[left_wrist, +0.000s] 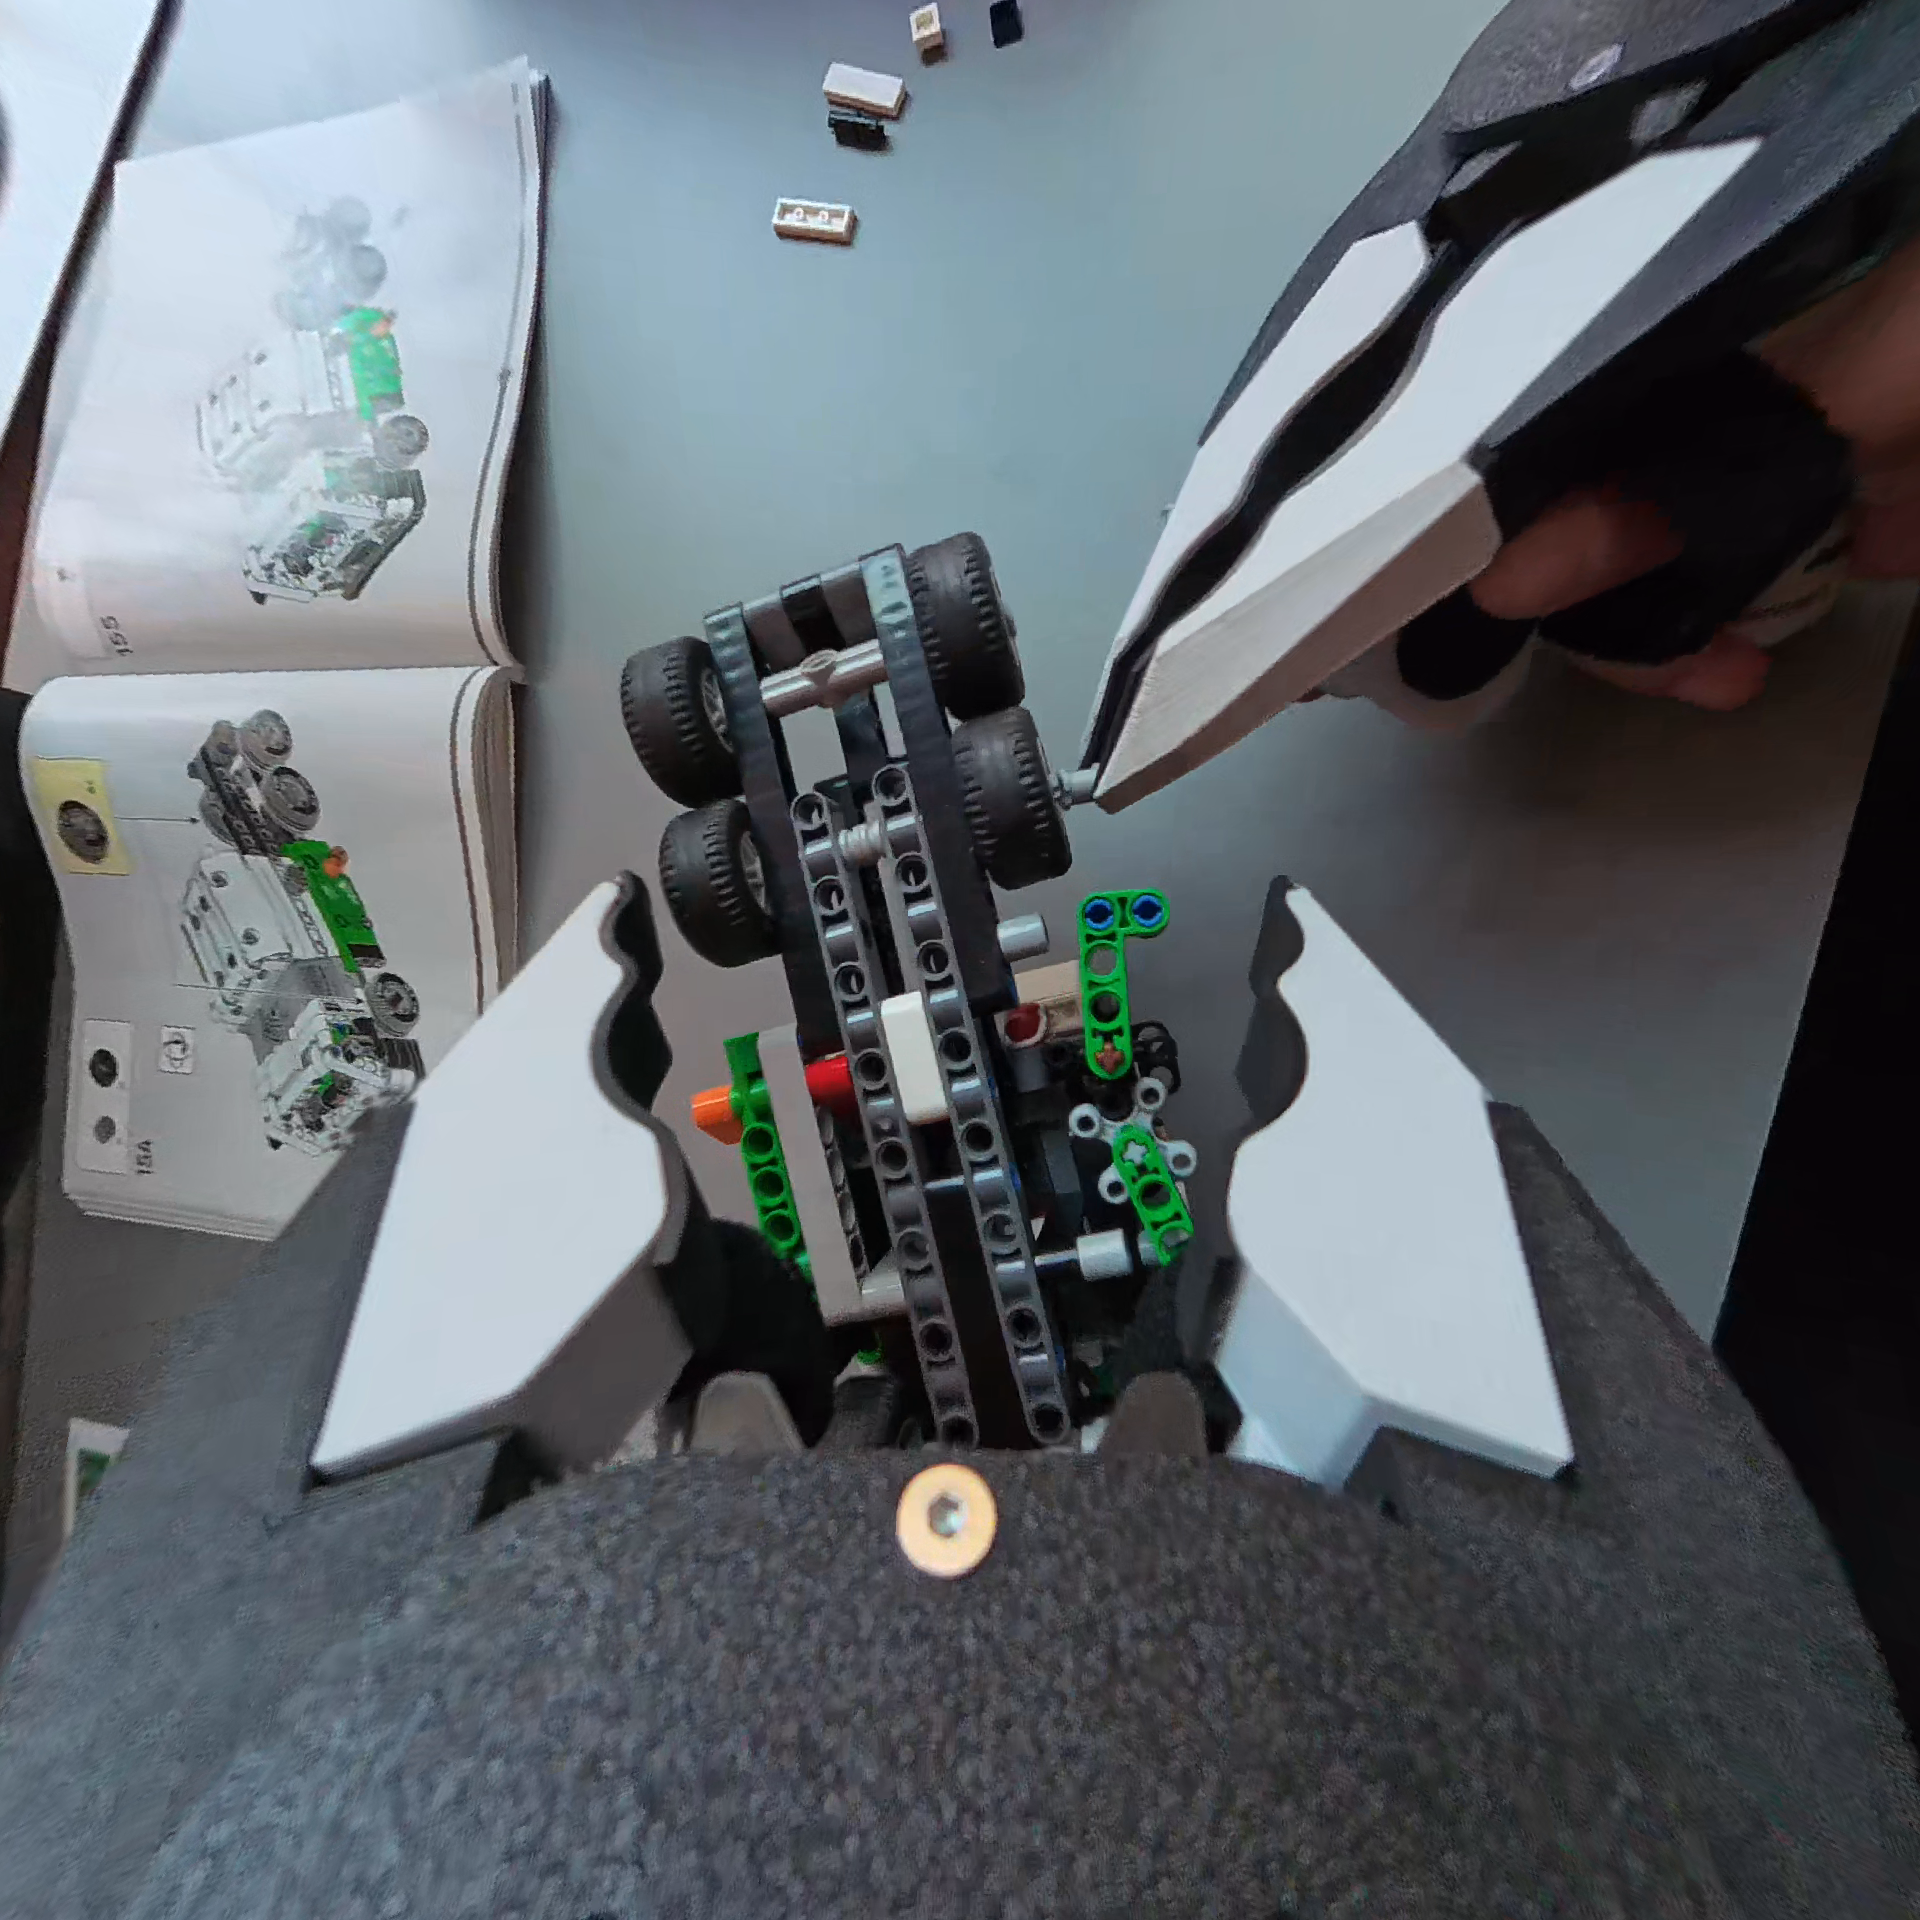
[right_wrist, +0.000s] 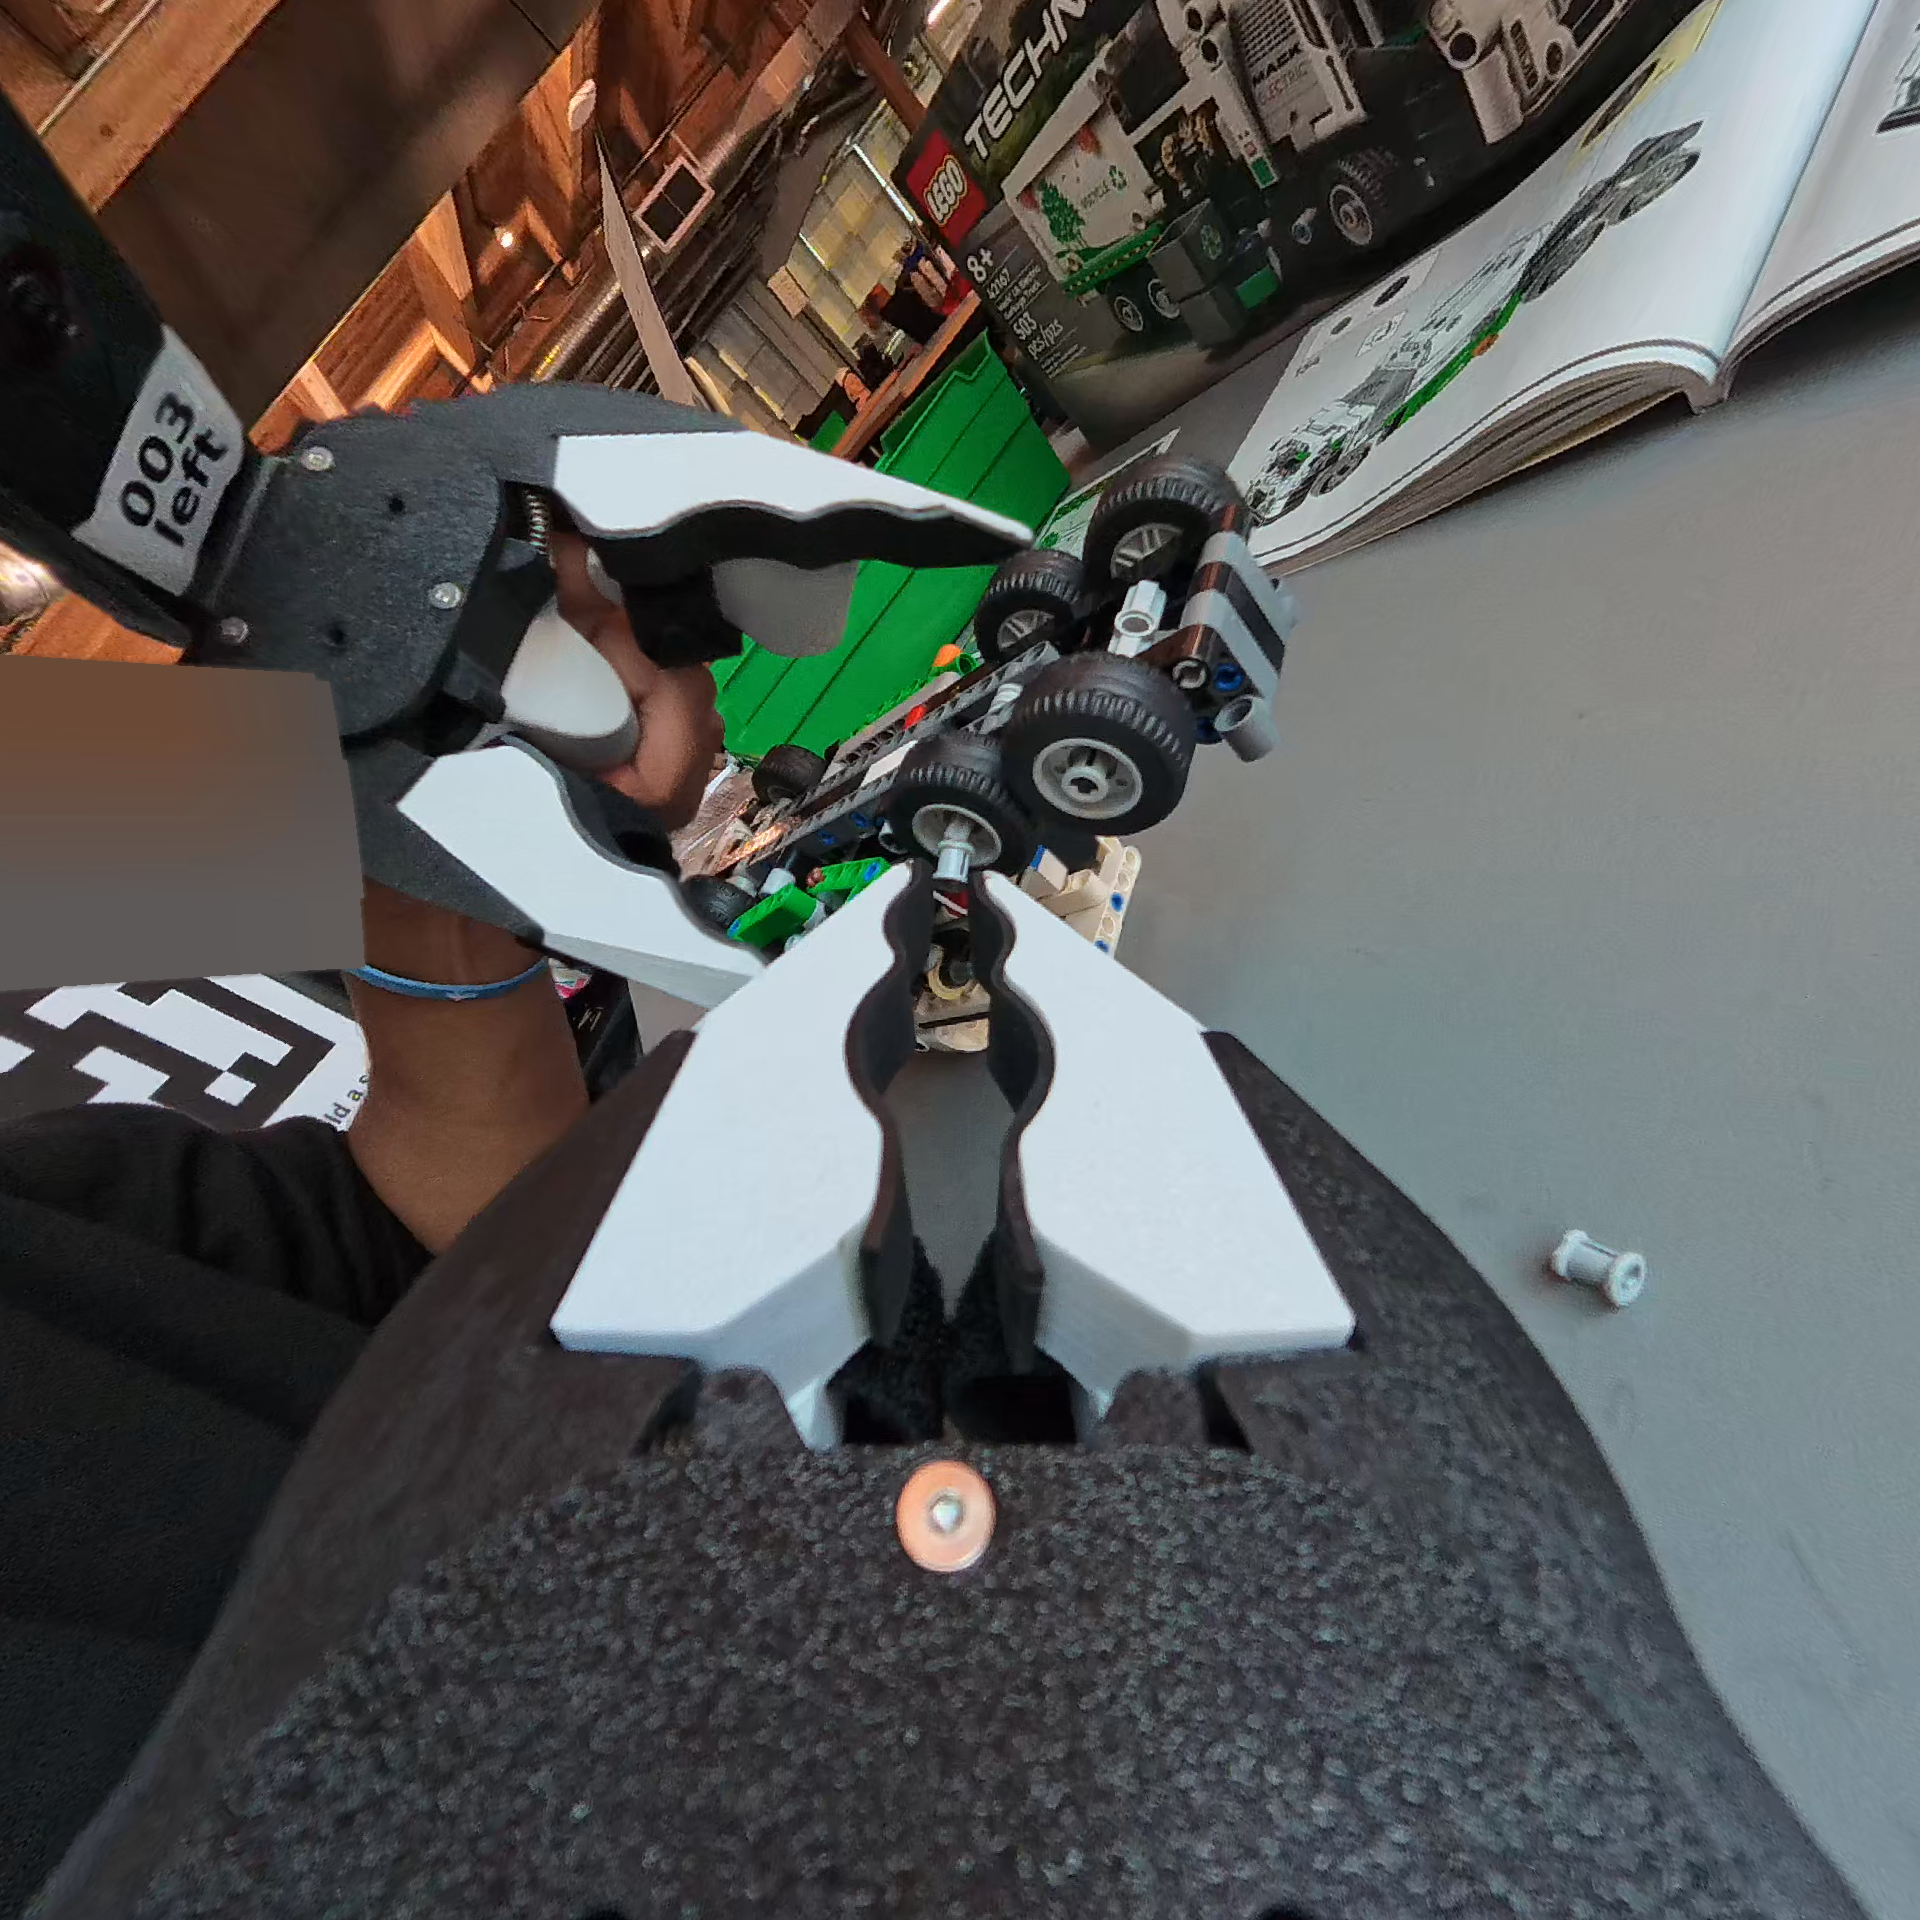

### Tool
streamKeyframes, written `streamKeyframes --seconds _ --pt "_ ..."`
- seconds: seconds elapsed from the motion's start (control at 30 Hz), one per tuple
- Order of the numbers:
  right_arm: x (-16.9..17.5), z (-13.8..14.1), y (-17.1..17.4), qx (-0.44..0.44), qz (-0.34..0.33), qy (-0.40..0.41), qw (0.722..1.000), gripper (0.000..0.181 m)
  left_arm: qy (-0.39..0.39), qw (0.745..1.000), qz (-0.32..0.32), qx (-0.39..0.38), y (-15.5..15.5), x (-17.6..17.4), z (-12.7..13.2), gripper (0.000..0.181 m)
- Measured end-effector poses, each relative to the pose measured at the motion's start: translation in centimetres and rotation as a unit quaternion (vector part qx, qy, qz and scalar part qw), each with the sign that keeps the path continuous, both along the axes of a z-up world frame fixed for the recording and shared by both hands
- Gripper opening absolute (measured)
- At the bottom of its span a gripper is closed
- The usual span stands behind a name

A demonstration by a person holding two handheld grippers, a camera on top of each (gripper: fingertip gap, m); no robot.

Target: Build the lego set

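Nearest the lens, the left tool [left_wrist: 940, 1143] stands wide apart around the upturned truck [left_wrist: 883, 935], apparently steadying it wheels-up above the grey surface [left_wrist: 1455, 1039] so the right tool [right_wrist: 948, 878], pinched on a small grey pin [right_wrist: 953, 860], can press it into the wheel [right_wrist: 961, 821].

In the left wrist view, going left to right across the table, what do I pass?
Open instruction booklet → upside-down lego truck chassis → green L-shaped beam → right gripper, its tips at a grey axle sticking out of a rear wheel.
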State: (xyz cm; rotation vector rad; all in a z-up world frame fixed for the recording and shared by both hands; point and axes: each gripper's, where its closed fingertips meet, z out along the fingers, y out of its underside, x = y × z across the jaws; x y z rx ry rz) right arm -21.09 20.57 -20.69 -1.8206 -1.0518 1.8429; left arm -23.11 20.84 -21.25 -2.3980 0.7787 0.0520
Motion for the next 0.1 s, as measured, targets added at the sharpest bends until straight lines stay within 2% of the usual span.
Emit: streamKeyframes --seconds 0.03,0.1 --pt "-0.06 -0.07 -0.01 -0.004 0.002 -0.003 1.0 0.005 -0.008 1.0 0.006 -0.009 0.12 -0.05 -0.31 0.114" --pt "-0.13 0.02 0.01 -0.011 0.003 0.0 1.0 0.005 -0.026 0.999 0.016 -0.026 0.23 0.02 -0.65 0.112"
